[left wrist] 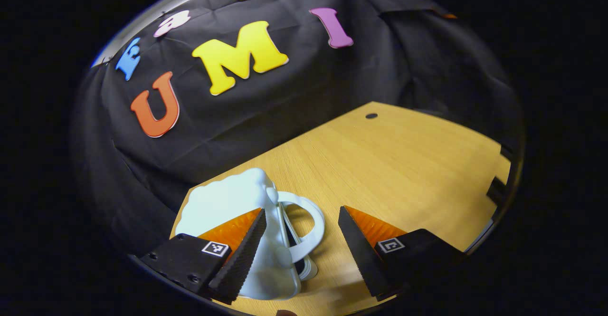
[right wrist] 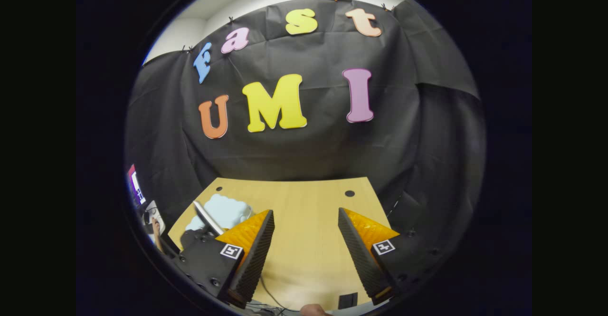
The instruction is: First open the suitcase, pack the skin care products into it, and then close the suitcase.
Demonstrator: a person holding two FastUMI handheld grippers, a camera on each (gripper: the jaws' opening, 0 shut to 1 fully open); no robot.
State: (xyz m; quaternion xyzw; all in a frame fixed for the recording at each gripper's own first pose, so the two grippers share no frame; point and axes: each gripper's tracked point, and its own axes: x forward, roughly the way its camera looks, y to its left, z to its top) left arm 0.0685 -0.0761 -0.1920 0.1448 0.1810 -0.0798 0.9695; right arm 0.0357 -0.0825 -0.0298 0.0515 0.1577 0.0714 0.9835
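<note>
In the left gripper view, the left gripper point(left wrist: 301, 240) hangs low over a wooden table point(left wrist: 403, 164). Its jaws stand wide apart and hold nothing. The fingers point(left wrist: 240, 254) are wedge-shaped, with finely ribbed inner faces and a small square marker on each base. The suitcase point(left wrist: 228, 206) lies just under and beyond the left finger, which hides part of it; the right finger is over bare wood. The suitcase is small and pale, of smooth glossy plastic, with a wavy, cloud-like outline. It appears to lie flat and shut. A curved loop handle point(left wrist: 311, 223) juts from its side into the gap between the fingers. It sits near the table's edge, close to the black cloth wall point(left wrist: 285, 97). Which way its long axis runs cannot be told, since the finger covers part of it.

In the right gripper view, the right gripper point(right wrist: 306, 242) is likewise spread wide with nothing in it, above the middle of the table point(right wrist: 304, 197). The tabletop is light wood with straight grain and a small dark round hole point(right wrist: 349, 193) near its far edge. To the left, beyond the left finger point(right wrist: 251, 254), the suitcase point(right wrist: 223, 211) rests at the table's left side. Part of the other gripper is above it. The creased cloth wall point(right wrist: 294, 149) rises behind the table.
</note>
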